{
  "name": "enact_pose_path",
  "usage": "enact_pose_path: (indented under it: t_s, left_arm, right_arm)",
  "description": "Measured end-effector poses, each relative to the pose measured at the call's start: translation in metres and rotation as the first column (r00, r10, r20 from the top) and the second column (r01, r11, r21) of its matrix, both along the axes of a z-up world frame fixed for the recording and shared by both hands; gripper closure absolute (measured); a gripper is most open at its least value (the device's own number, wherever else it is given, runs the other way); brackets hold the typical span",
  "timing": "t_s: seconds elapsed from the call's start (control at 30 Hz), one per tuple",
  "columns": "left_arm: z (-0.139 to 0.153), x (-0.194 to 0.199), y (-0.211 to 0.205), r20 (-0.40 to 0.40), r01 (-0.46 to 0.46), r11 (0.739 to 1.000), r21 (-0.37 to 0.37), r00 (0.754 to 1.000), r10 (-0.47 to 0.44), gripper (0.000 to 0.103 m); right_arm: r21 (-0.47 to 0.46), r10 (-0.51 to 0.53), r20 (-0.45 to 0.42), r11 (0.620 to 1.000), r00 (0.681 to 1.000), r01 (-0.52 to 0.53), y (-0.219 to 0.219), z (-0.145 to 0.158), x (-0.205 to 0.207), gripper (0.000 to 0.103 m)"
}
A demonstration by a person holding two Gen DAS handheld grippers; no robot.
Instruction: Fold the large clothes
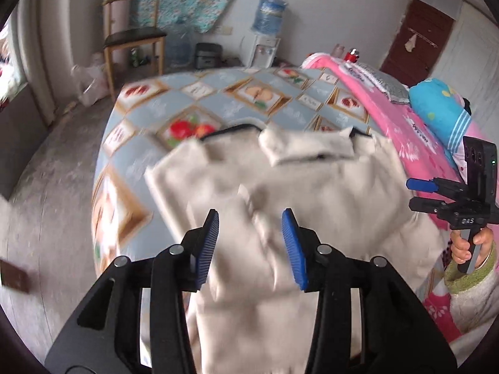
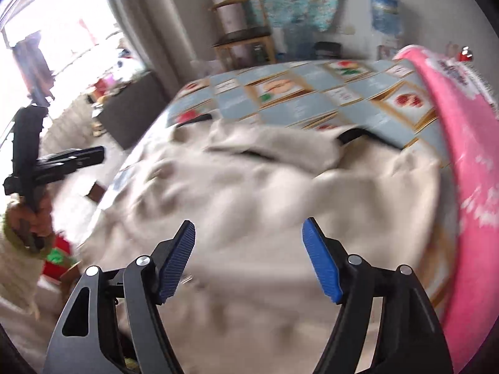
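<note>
Left wrist view: my left claw point(image 1: 250, 233) and right claw point(image 2: 249, 246) hang released over the cream garment point(image 1: 280, 187) on the bed point(image 1: 174, 106); soft, floppy, light—I'd grip its near hem corners.

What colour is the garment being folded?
Cream garment with dark trim; clearest in the left wrist view.

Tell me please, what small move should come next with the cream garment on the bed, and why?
Probably lower both grippers to a free edge for another fold. The cream garment lies loose and rumpled on the patterned bedsheet. The left gripper and right gripper stand above it, jaws open, nothing between them.
</note>
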State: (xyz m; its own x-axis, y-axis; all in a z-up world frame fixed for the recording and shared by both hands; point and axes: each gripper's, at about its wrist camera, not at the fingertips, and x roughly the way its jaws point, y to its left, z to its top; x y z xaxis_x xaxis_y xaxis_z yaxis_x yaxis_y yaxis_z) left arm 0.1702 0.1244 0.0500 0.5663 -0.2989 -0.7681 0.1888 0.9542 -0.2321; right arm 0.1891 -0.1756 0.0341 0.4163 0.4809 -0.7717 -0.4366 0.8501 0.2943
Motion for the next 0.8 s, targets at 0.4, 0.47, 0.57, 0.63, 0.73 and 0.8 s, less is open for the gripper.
enact_pose_path:
  t_s: [0.4,0.47,0.57,0.63,0.73,0.8]
  left_arm:
    - [-0.063,-0.073,0.018,-0.126,-0.094,0.995,0.027,0.987,0.097,0.065]
    - [-0.067,-0.075,0.02,-0.133,-0.093,0.995,0.032,0.986,0.097,0.065]
    - [-0.072,-0.071,0.026,-0.142,-0.096,0.995,0.026,0.985,0.098,0.065]
    - [-0.078,-0.064,0.031,-0.17,-0.08,0.997,-0.013,0.982,0.077,0.065]
    - [-0.08,-0.059,0.036,-0.173,-0.041,0.995,-0.095,0.985,0.024,0.065]
    - [-0.077,-0.059,0.039,-0.159,-0.004,0.986,-0.165,0.987,-0.023,0.065]
  right_arm:
    - [0.002,0.112,-0.142,0.994,0.984,-0.112,0.068,-0.057,-0.057,0.033]
    - [0.005,0.105,-0.131,0.994,0.986,-0.105,0.067,-0.057,-0.059,0.033]
    - [-0.008,0.099,-0.126,0.995,0.987,-0.101,0.068,-0.058,-0.06,0.033]
    - [-0.015,0.096,-0.128,0.995,0.987,-0.098,0.069,-0.058,-0.06,0.033]
    - [-0.026,0.089,-0.134,0.995,0.987,-0.093,0.07,-0.057,-0.059,0.033]
    - [-0.038,0.084,-0.133,0.995,0.988,-0.09,0.072,-0.057,-0.06,0.033]
